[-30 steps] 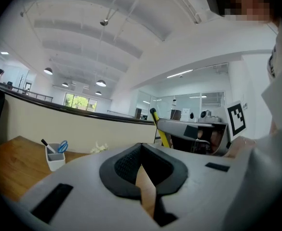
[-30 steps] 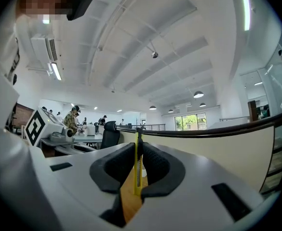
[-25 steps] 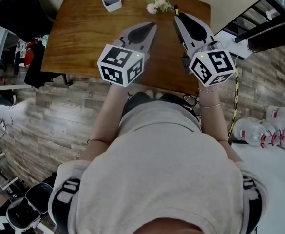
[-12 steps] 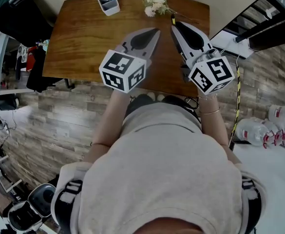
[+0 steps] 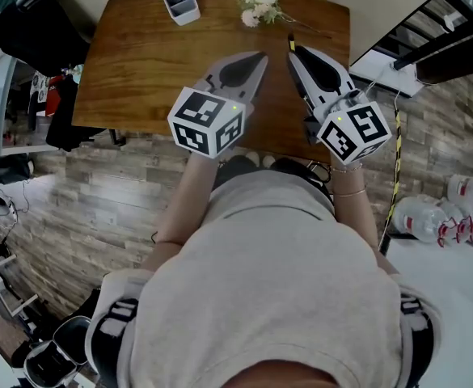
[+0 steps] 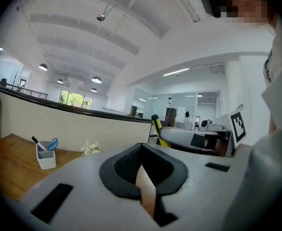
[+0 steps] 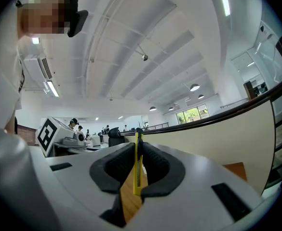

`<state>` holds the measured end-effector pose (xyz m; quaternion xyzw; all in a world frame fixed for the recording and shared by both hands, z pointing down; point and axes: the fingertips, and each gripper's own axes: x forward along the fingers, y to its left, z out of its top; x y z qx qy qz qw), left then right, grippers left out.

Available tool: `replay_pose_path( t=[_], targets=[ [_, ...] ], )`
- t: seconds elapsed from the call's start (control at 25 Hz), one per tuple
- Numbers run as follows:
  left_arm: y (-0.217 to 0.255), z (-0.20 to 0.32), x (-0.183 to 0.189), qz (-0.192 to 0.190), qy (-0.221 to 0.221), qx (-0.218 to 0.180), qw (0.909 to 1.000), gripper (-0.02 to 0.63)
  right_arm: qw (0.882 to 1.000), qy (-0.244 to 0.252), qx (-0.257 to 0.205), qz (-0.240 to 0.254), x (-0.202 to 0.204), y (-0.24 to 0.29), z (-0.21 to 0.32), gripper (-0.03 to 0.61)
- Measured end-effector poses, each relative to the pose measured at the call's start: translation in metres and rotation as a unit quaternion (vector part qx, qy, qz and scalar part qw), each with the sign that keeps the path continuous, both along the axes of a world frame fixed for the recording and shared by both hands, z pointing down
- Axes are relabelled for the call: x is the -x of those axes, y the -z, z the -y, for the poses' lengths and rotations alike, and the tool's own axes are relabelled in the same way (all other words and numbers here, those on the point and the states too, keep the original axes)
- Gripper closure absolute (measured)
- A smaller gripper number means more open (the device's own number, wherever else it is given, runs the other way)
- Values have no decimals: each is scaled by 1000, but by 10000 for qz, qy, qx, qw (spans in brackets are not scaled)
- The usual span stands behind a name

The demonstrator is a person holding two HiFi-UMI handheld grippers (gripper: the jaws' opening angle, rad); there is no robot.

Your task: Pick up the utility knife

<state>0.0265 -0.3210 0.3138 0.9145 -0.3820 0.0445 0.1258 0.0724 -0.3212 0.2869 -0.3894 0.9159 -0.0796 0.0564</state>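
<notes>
Between right gripper (image 7: 137,150) jaws: utility knife (image 7: 138,177)

You hold your left forearm (image 5: 179,191) and right forearm (image 5: 354,202) out ahead of you, side by side. Your left tool (image 5: 259,56) reaches past the near edge of the desk (image 5: 139,63), roughly level, with its jaws together and nothing between them. Your right tool (image 5: 291,49) sits just beside it, closer to the desk's right edge and also about level. Its jaws are clamped on the knife (image 7: 137,170), which stands on edge between the pads (image 7: 156,170).
</notes>
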Motion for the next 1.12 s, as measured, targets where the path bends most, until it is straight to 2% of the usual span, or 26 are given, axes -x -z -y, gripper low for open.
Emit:
replay_pose_path(
  t=[0.44, 1.12],
  targets=[
    [-8, -3, -6, 2, 18, 169, 9999, 601, 9997, 63, 221, 84, 0, -14, -6, 514],
    [-13, -7, -6, -24, -29, 270, 9996, 601, 9998, 69, 201, 53, 2, -15, -7, 515]
  ],
)
